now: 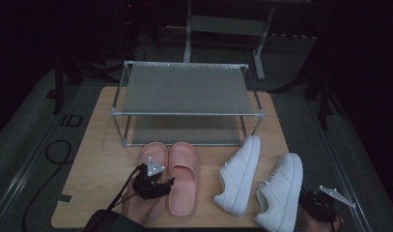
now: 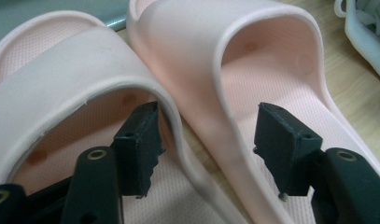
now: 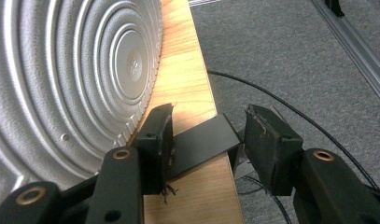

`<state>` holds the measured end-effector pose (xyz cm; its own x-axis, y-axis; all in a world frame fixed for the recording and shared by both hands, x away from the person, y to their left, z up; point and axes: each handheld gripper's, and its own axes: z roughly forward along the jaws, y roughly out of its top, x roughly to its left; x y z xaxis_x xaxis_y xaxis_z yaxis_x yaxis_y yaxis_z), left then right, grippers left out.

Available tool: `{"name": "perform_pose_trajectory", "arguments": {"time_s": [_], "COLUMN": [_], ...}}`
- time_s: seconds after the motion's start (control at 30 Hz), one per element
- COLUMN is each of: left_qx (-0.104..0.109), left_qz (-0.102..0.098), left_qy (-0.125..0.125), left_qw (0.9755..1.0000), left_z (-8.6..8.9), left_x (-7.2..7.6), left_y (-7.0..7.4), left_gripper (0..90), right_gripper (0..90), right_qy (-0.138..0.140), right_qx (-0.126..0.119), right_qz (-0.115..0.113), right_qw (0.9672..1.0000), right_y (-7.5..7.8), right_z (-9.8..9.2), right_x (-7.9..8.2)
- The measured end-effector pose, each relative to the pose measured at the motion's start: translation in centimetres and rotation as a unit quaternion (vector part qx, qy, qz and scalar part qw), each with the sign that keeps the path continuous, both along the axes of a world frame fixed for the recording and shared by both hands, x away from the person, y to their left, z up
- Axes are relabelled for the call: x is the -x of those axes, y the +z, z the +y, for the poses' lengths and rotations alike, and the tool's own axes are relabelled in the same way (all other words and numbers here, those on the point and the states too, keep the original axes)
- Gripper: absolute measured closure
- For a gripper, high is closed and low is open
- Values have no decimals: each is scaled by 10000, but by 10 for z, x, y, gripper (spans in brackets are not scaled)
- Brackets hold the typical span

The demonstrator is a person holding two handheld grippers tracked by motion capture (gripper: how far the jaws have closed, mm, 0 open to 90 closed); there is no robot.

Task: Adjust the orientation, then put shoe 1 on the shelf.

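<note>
While the left gripper (image 1: 158,183) has its jaws wide over both pink slippers (image 1: 183,176), the right gripper (image 1: 314,202) waits open beside a white sneaker (image 1: 280,193).

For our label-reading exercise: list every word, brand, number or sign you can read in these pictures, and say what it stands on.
"ID": white marking on the floor left of the table, read with some doubt.
Small emblem at the centre of the sneaker sole: too blurred to read.

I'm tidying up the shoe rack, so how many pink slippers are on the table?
2. The left pink slipper lies in front of the rack, partly under the left gripper; the right pink slipper lies right beside it. None looks hidden.
</note>
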<state>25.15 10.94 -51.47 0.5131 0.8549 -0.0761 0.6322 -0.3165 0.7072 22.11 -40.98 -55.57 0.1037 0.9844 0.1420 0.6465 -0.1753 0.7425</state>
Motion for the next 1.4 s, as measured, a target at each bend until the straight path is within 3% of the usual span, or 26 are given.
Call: {"name": "perform_pose_trajectory", "arguments": {"time_s": [0.33, 0.53, 0.73, 0.8, 0.83, 0.93, 1.4], "left_qx": [-36, 5, 23, -20, -32, -101, -352], "left_qz": [14, 53, 104, 119, 127, 163, 212], "left_qy": [227, 531, 658, 632, 632, 577, 277], "left_qw": [9997, 9986, 9978, 9979, 9979, 9982, 9988], "left_z": [-9, -14, -15, -15, -15, -13, 5], "left_x": [-9, -18, -23, -25, -25, -27, -32], "left_y": [-4, -7, -7, -6, -5, -4, 2], "left_gripper": [397, 408, 482, 495, 555, 604, 721], "right_gripper": [510, 510, 510, 510, 509, 509, 510], "right_qy": [-8, -11, -8, -11, -14, -17, -10], "right_qx": [10, 8, 7, 5, 7, 7, -1], "right_qz": [3, 5, -3, -7, -3, 1, 5], "right_qw": [10000, 10000, 10000, 10000, 10000, 10000, 10000], "right_y": [0, 0, 0, 0, 0, 0, 0], "right_z": [0, 0, 0, 0, 0, 0, 0], "right_x": [0, 0, 0, 0, 0, 1, 1]}}
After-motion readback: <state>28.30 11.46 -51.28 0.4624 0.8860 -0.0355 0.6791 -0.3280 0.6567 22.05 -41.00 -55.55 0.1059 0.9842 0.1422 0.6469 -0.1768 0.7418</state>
